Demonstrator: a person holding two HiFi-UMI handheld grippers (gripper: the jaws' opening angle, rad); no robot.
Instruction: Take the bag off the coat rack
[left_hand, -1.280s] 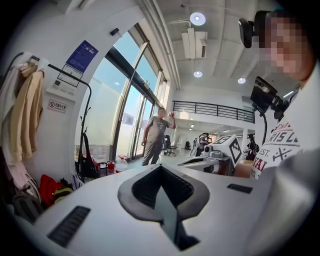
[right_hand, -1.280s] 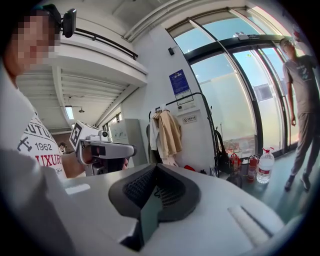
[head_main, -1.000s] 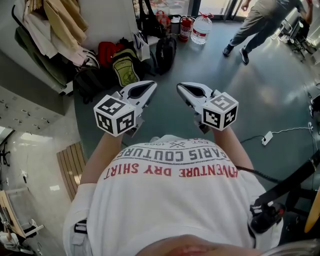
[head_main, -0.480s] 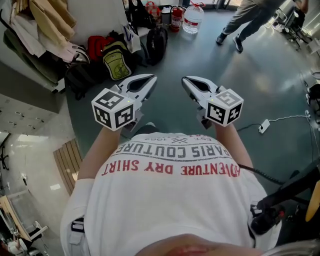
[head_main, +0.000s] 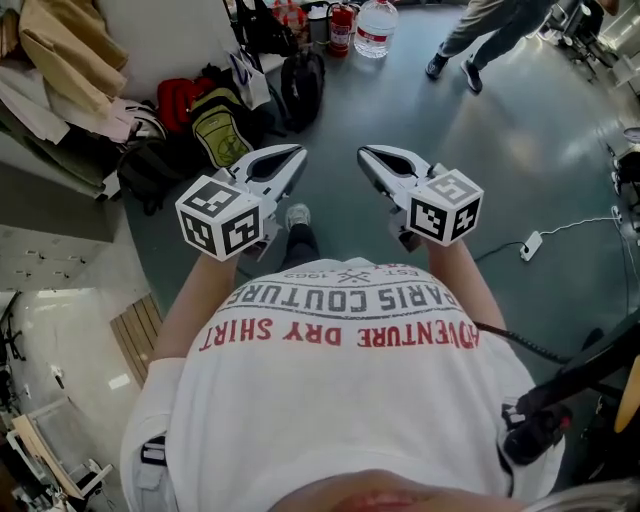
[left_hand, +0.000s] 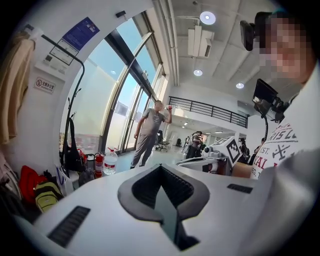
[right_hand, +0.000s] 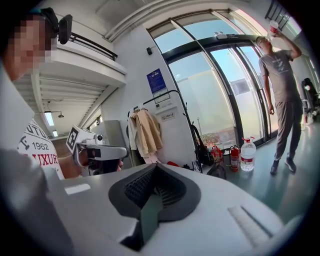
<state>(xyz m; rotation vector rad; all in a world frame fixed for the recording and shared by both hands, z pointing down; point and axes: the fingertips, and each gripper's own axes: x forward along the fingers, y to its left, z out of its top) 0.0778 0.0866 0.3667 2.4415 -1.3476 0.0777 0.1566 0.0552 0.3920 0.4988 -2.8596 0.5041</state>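
The black bag hangs by its strap from a dark coat rack by the window wall; it also shows as the bag and at the top edge of the head view as the bag. Both grippers are held out in front of the person's chest, several steps from the rack. The left gripper is shut and holds nothing, its jaw tips meeting in its own view, the left gripper. The right gripper is likewise shut and holds nothing, seen as the right gripper.
Backpacks lie heaped on the floor below a rail of coats. Fire extinguishers and a water jug stand beside the rack. A person stands by the glass doors. A power strip lies at the right.
The person has stepped forward: a shoe now shows below the grippers, and the backpacks, jug and extinguishers have slid toward the picture's top left. Both grippers have sunk a little and stay shut.
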